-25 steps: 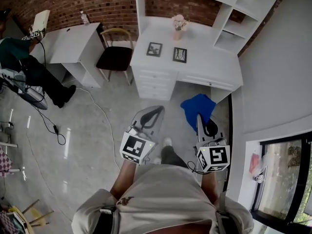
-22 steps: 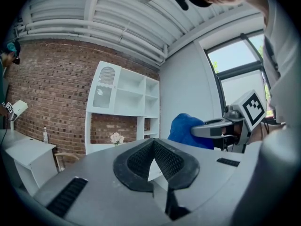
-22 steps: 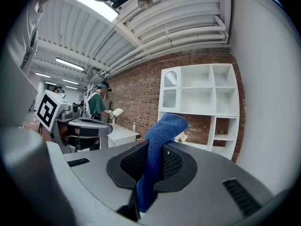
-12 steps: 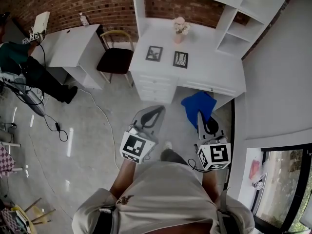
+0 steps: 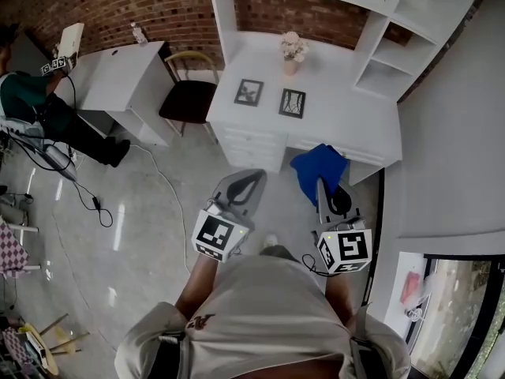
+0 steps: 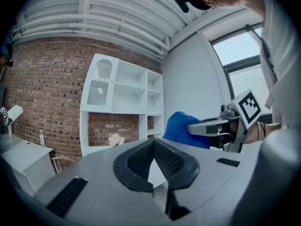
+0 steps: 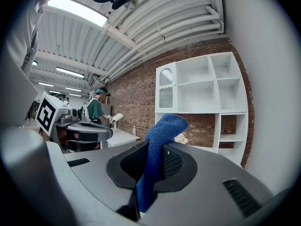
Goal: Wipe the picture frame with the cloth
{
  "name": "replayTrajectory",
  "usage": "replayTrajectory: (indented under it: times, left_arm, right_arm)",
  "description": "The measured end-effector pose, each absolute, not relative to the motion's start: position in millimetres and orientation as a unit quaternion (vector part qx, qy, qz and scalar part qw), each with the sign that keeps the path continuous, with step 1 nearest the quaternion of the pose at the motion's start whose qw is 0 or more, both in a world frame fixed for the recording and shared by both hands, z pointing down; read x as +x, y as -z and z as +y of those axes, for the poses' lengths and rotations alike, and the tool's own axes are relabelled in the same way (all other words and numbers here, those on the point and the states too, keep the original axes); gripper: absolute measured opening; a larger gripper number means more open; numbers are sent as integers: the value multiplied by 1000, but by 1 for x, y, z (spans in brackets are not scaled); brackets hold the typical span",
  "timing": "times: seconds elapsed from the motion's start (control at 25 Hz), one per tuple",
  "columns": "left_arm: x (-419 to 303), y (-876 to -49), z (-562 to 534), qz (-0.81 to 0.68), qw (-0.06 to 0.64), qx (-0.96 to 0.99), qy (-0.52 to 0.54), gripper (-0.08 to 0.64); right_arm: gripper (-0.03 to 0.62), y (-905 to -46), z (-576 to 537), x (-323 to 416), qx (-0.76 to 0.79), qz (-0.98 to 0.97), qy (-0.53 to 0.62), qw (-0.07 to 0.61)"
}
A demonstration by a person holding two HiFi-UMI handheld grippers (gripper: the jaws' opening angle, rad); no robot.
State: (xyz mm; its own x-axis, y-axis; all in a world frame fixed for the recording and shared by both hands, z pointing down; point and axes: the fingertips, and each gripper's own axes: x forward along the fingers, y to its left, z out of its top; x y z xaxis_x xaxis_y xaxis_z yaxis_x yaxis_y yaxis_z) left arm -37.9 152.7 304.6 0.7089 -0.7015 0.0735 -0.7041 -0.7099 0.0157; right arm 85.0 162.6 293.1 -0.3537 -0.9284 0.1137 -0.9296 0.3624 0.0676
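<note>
Two small dark picture frames, the left frame (image 5: 249, 92) and the right frame (image 5: 292, 103), lie on the white desk (image 5: 347, 117) far ahead of me. My right gripper (image 5: 322, 188) (image 7: 155, 146) is shut on a blue cloth (image 5: 319, 169) (image 7: 159, 132), which sticks up between its pads and hangs in front of the desk edge. Level with it on the left, my left gripper (image 5: 246, 185) (image 6: 154, 143) is shut with nothing in it. Both grippers are held at waist height over the floor, well short of the frames. The left gripper view also catches the cloth (image 6: 181, 128).
A pink flower vase (image 5: 291, 50) stands behind the frames, under a white shelf unit (image 5: 390, 38). A wooden chair (image 5: 189, 93) sits left of the desk, beside a second white desk (image 5: 118, 69). A person (image 5: 35, 109) sits far left; a cable (image 5: 99, 204) trails across the floor.
The desk and frames have slid slightly down in the head view, so they are a little nearer. Both grippers keep their pose, and the cloth stays held.
</note>
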Motion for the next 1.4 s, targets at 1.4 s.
replayTrajectory:
  times: [1.4]
  left_arm:
    - [-5, -333, 8, -358, 35, 932, -42, 2]
  right_arm:
    - [28, -325, 25, 111, 578, -810, -35, 91]
